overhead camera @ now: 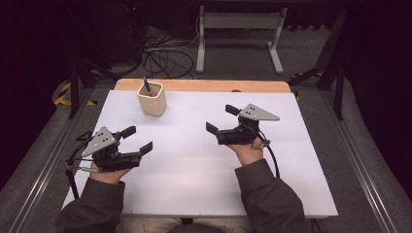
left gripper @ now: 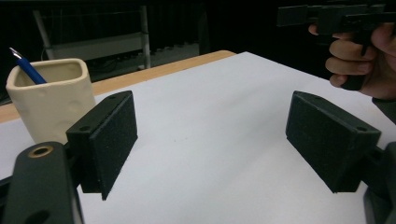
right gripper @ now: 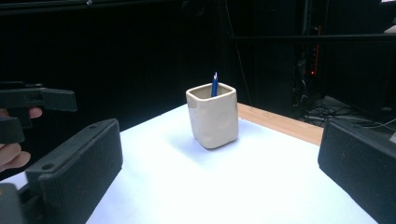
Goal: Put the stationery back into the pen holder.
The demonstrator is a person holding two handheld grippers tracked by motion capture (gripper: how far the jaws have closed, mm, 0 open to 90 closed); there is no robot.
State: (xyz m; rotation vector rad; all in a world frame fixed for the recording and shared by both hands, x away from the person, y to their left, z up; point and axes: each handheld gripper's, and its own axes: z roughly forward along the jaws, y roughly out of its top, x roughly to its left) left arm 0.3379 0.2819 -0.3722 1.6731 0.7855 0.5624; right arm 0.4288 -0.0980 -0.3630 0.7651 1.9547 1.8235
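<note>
Cup [overhead camera: 152, 100], cream-coloured with soft square walls, stands on the far left part of the white table [overhead camera: 194, 165], near the wooden strip at the far edge. One blue pen [overhead camera: 146, 86] stands inside it and leans to one corner; its lower part is hidden by the wall of the cup. Nothing lies between the cup and the two tools. In the right gripper view the cup is seen straight ahead between the jaws, apart from them. Left gripper [overhead camera: 137, 139] is held low over the near left side, jaws wide apart and holding nothing. Right gripper [overhead camera: 221, 119] is held above the middle right, also spread wide and holding nothing, pointing toward the left side
</note>
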